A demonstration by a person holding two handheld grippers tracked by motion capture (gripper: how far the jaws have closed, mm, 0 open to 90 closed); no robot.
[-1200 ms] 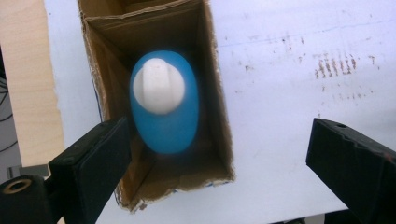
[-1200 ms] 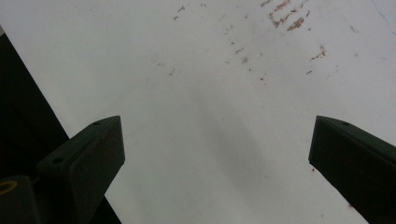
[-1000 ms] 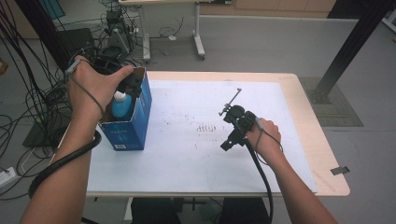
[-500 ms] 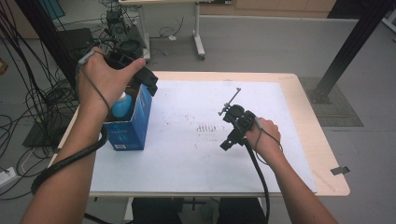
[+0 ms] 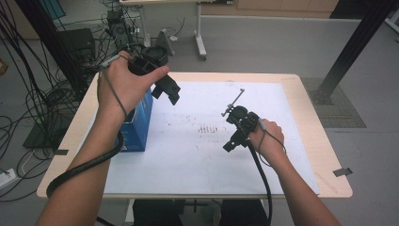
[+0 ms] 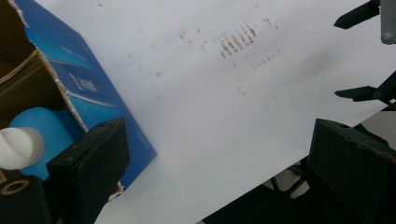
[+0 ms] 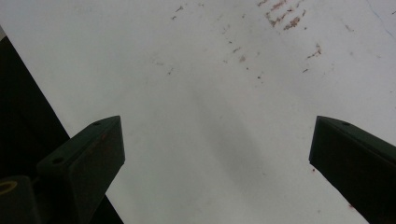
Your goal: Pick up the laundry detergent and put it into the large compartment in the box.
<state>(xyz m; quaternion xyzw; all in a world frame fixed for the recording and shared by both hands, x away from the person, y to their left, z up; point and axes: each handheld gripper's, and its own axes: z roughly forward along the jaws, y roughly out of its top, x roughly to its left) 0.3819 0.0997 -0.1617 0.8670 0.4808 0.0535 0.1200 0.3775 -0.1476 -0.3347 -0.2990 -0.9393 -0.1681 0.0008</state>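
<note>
White lettering on the blue box point(image 6: 88, 88) is too blurred to read. A stained white sheet point(image 5: 197, 155) covers the wooden worktop point(image 5: 324, 141). Left tongs point(image 5: 167, 89) and right tongs point(image 5: 230, 141) gape wide, empty. Cables point(image 5: 42, 94) crowd the grey floor.

high: above, fwd-down | L/R tool cams: close, downward | shared: white sheet point(image 5: 197, 155)
</note>
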